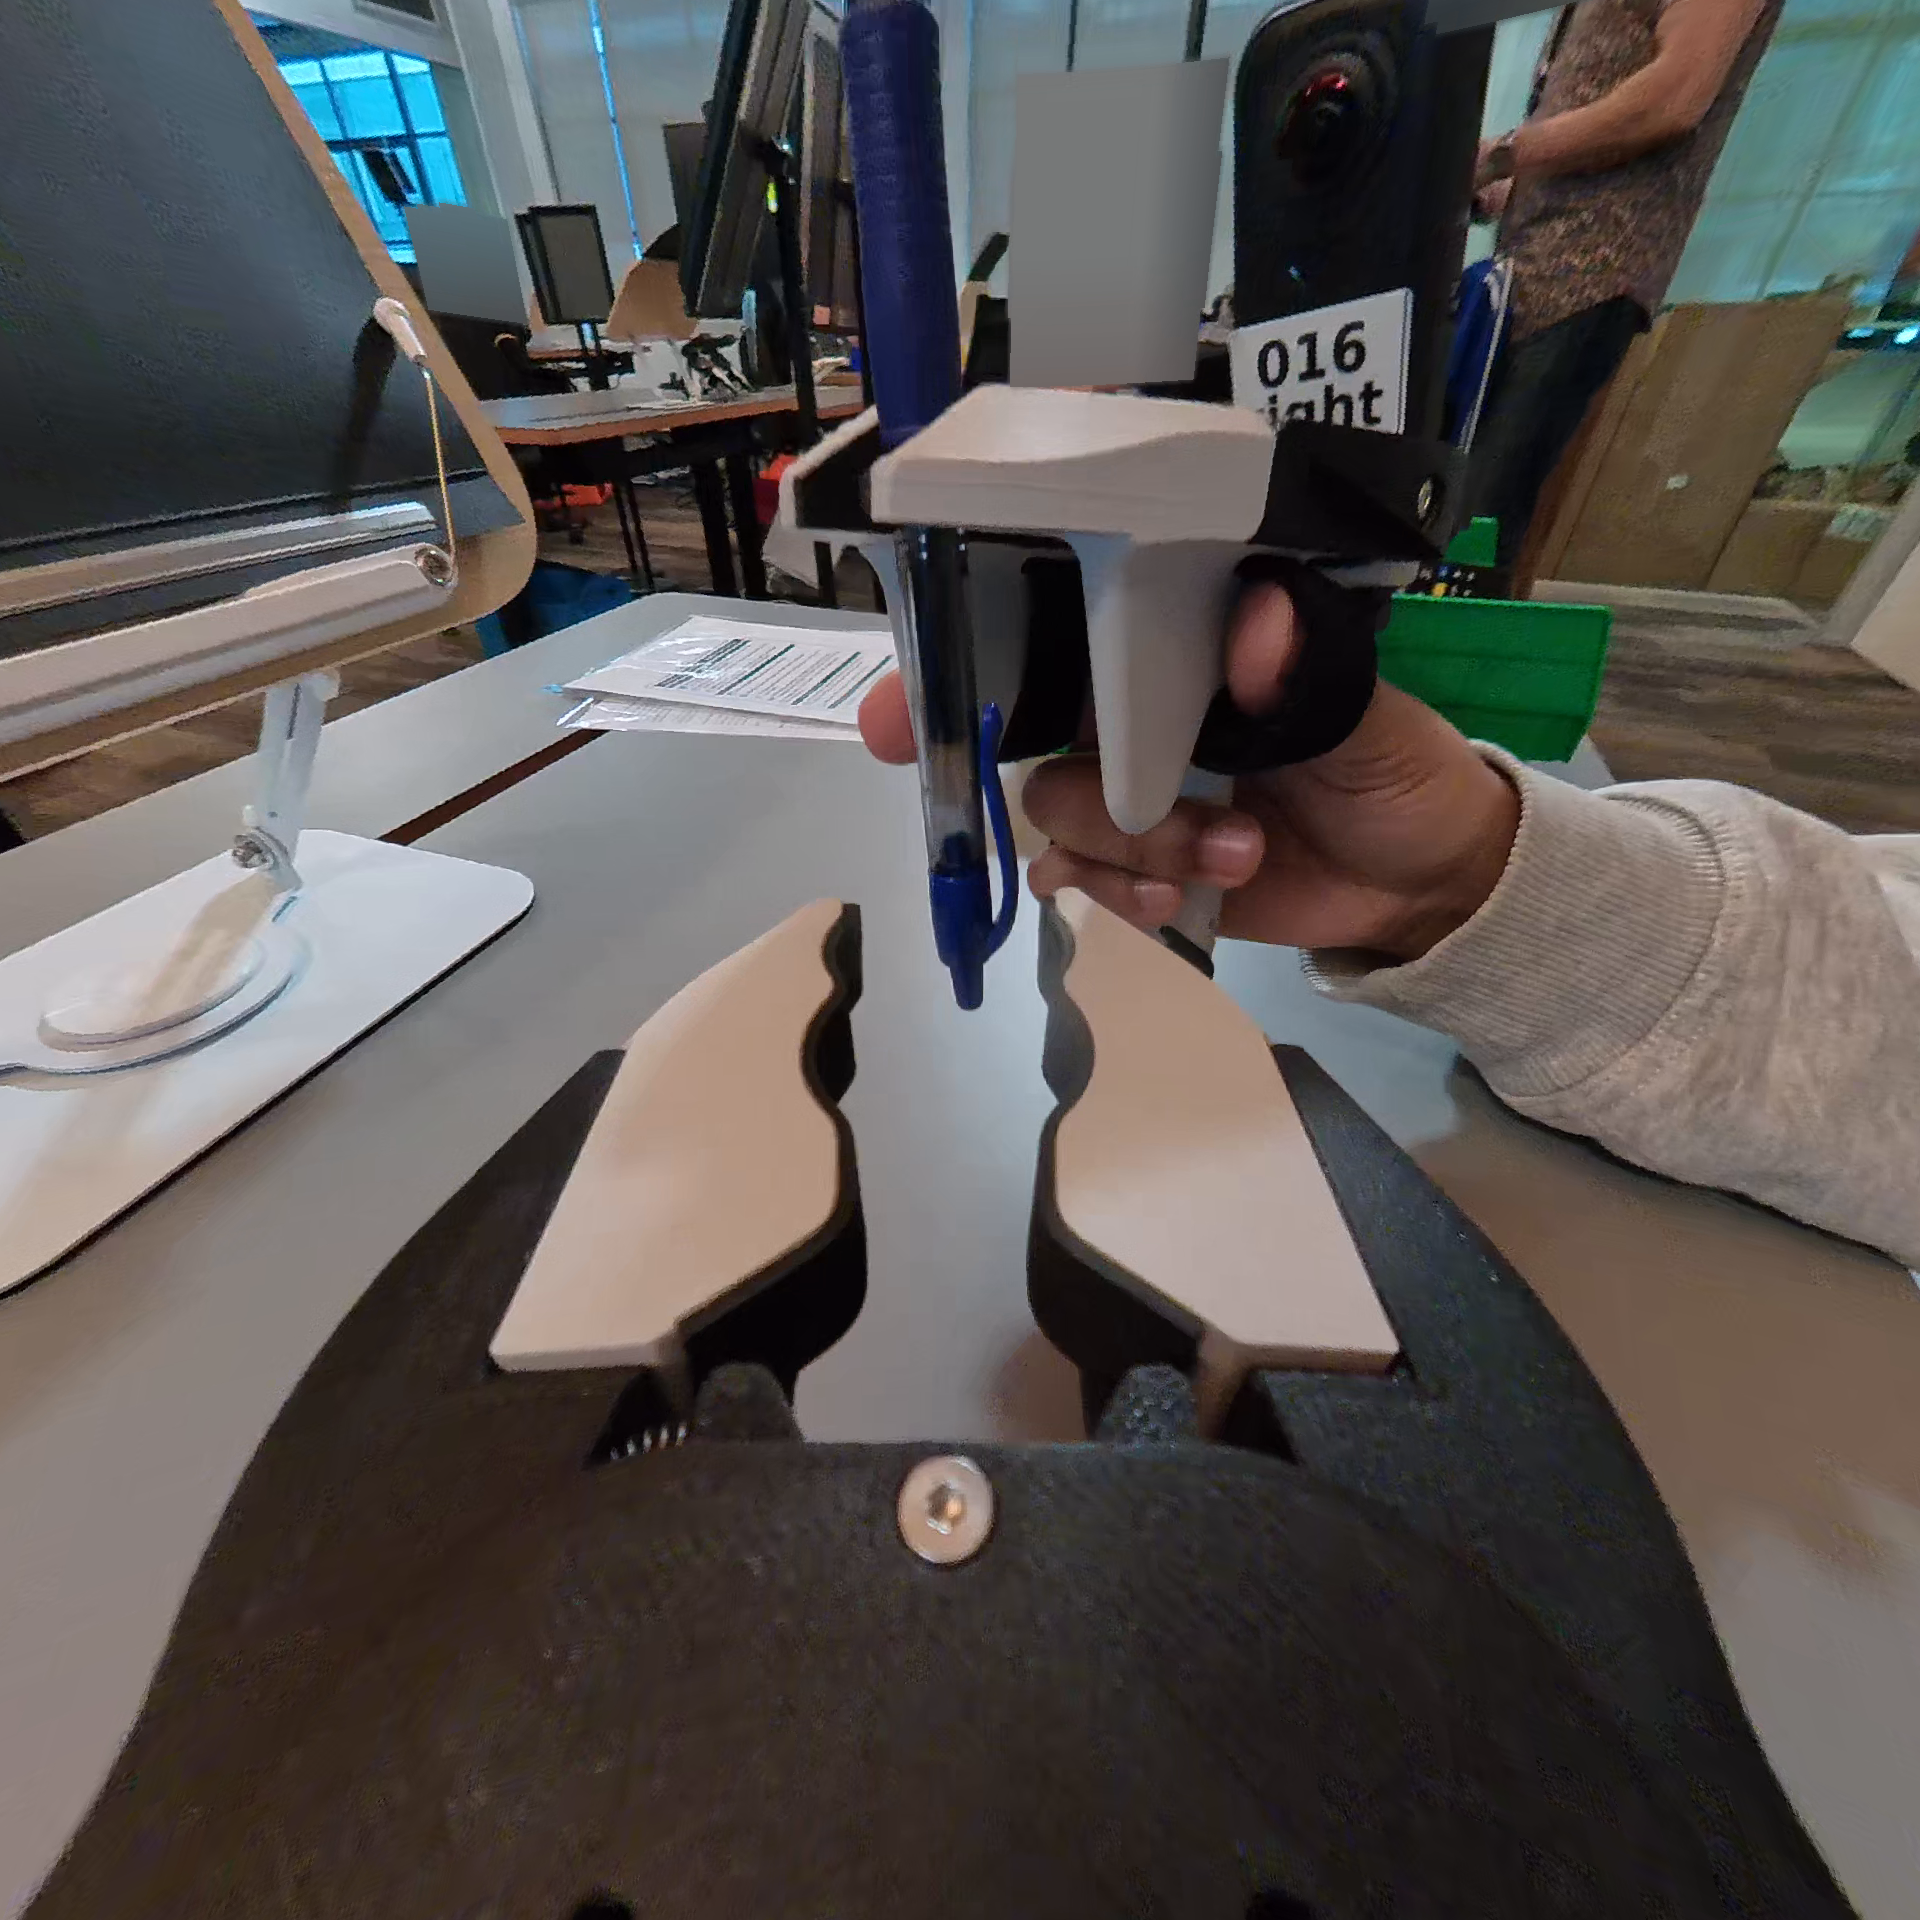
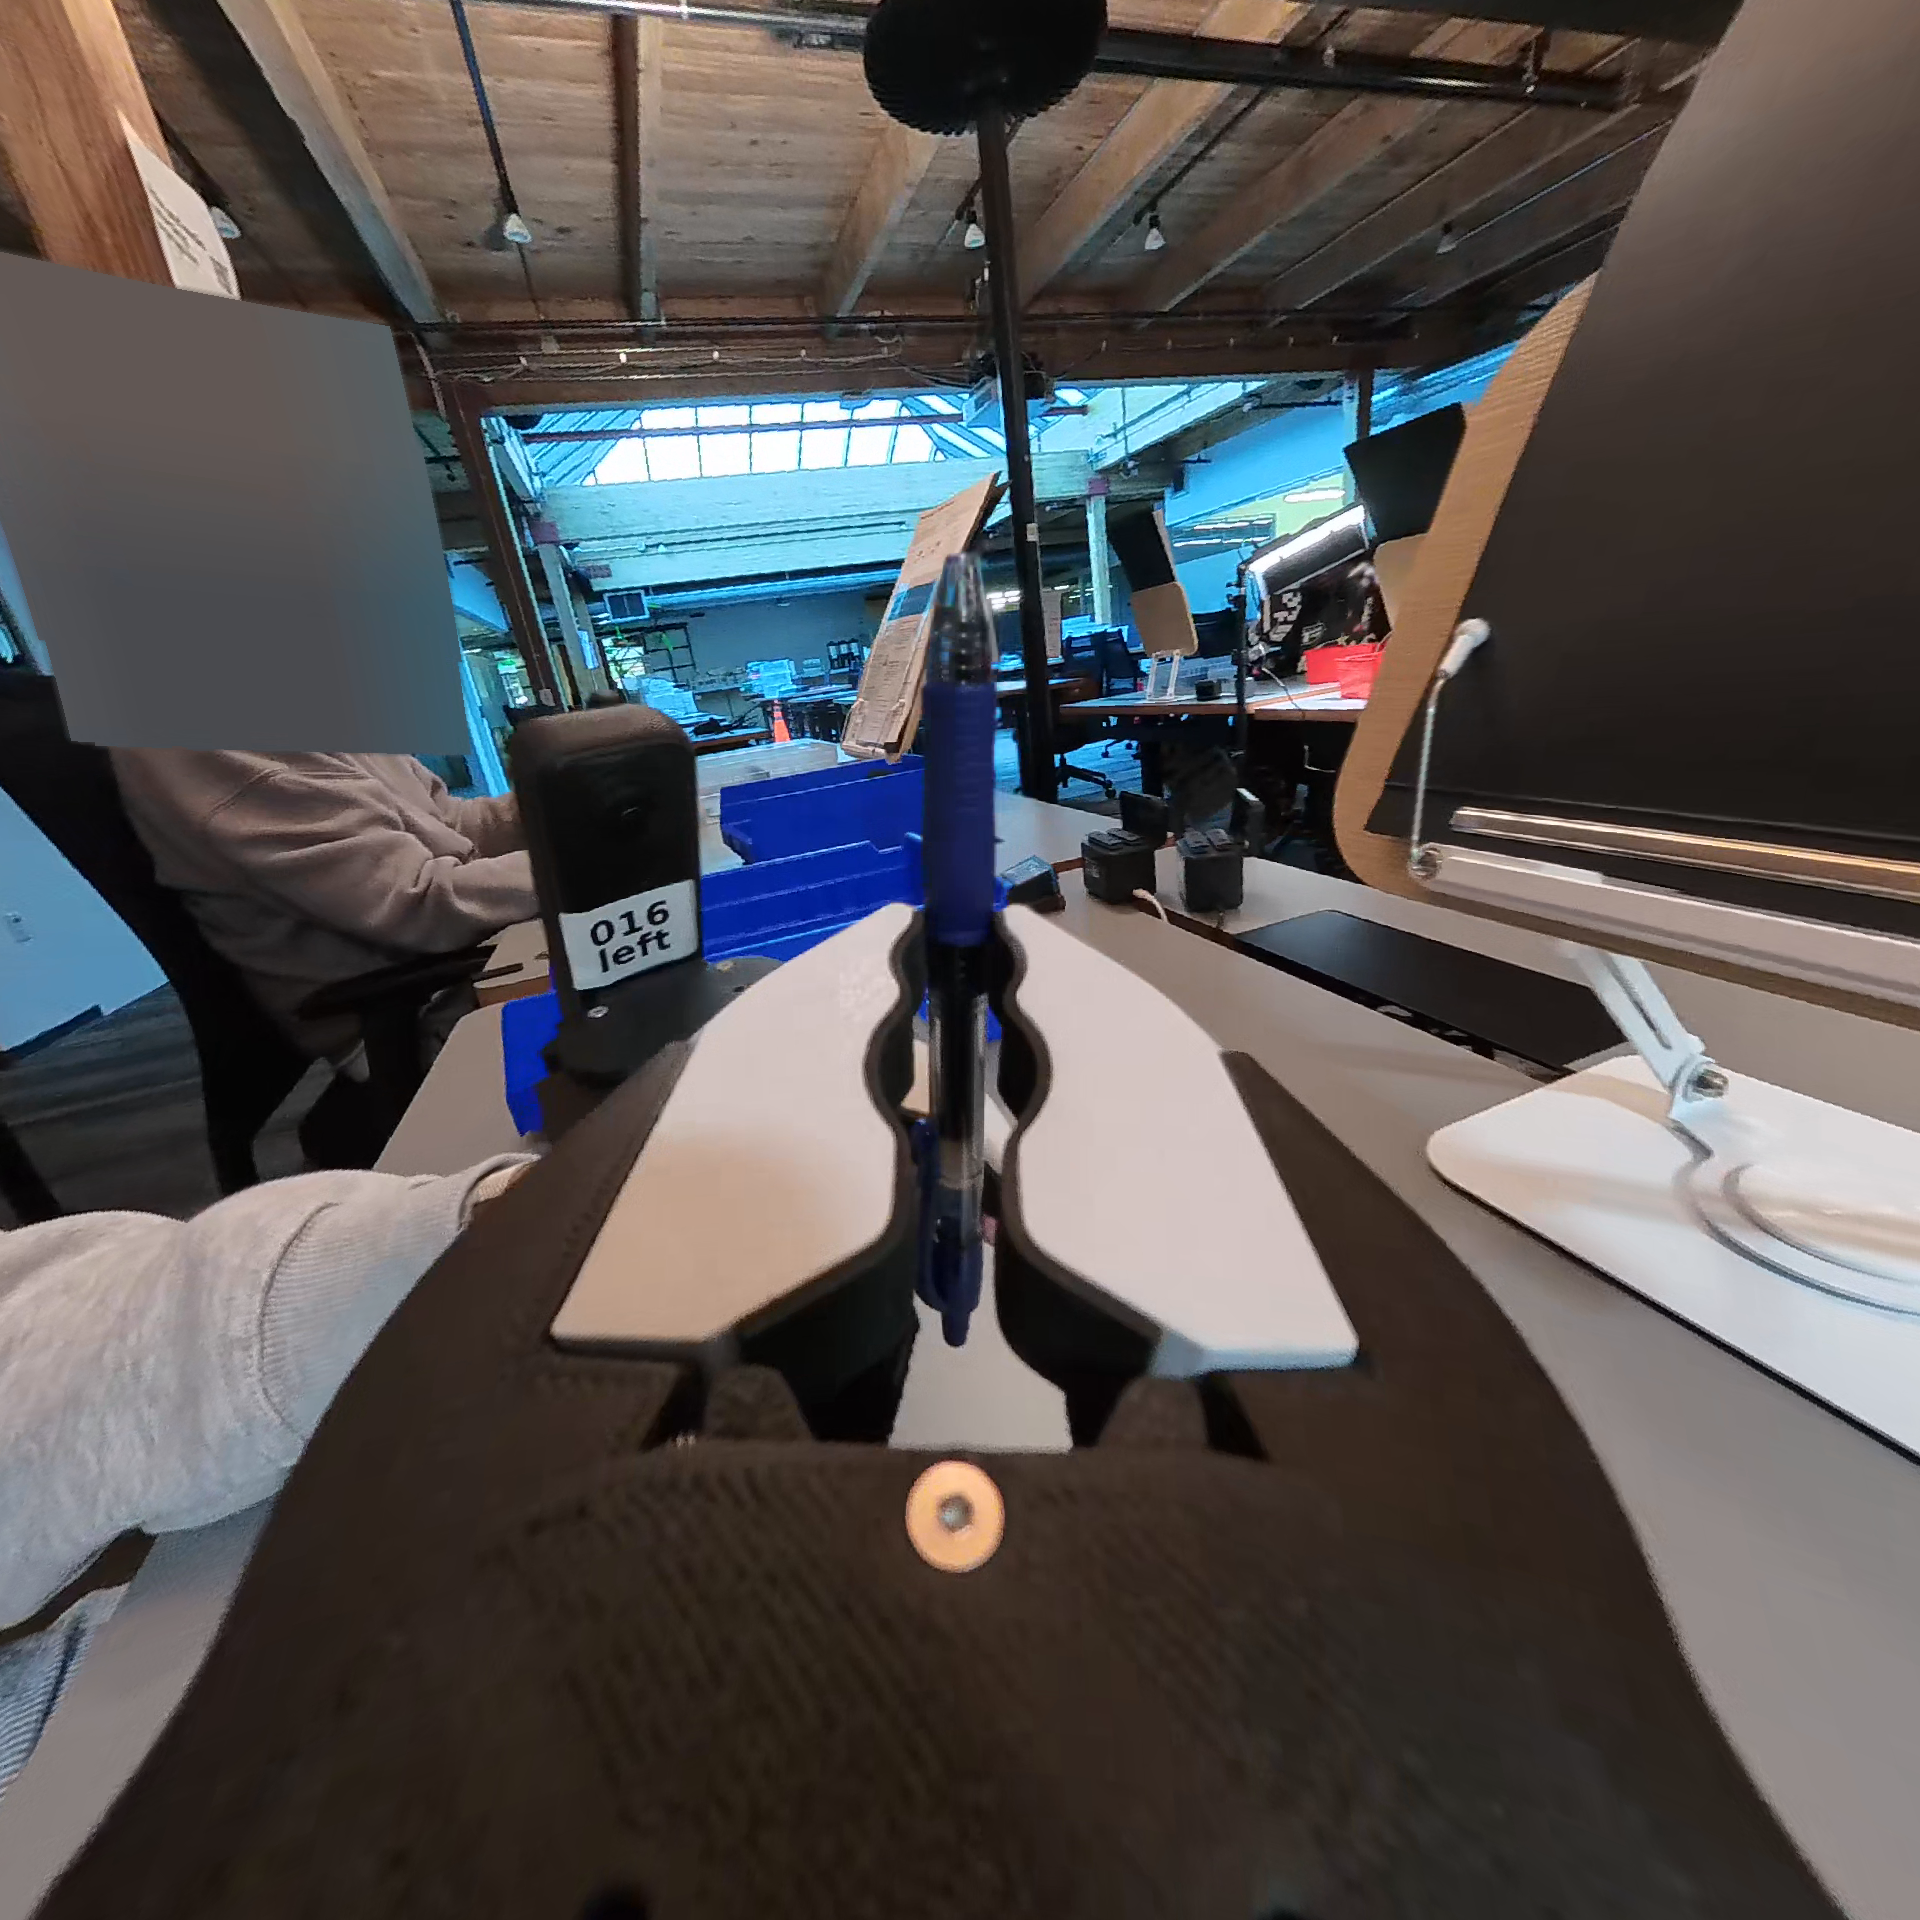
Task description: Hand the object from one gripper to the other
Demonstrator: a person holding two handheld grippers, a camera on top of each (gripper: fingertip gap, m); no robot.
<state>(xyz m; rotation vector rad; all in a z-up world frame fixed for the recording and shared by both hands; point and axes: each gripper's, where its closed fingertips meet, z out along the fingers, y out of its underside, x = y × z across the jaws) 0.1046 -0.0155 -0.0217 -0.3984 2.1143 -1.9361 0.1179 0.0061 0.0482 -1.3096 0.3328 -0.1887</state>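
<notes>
A white label point(image 1: 1320, 374) with black characters sits on the black camera point(image 1: 1340, 156) above the right gripper point(image 2: 956, 925). A matching label point(image 2: 629, 935) is on the camera point(image 2: 608, 821) of the left gripper point(image 1: 951, 914). Printed sheets point(image 1: 738, 675) in a clear sleeve lie on the worktop point(image 1: 644, 883), their print too small to read. A paper notice point(image 2: 182, 223) hangs on a wooden post point(image 2: 73, 125), also illegible from here.

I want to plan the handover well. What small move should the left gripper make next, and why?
Probably ease forward, then close: the left gripper is open, the pen hangs just beyond its tips, clamped upright in the right gripper.
</notes>
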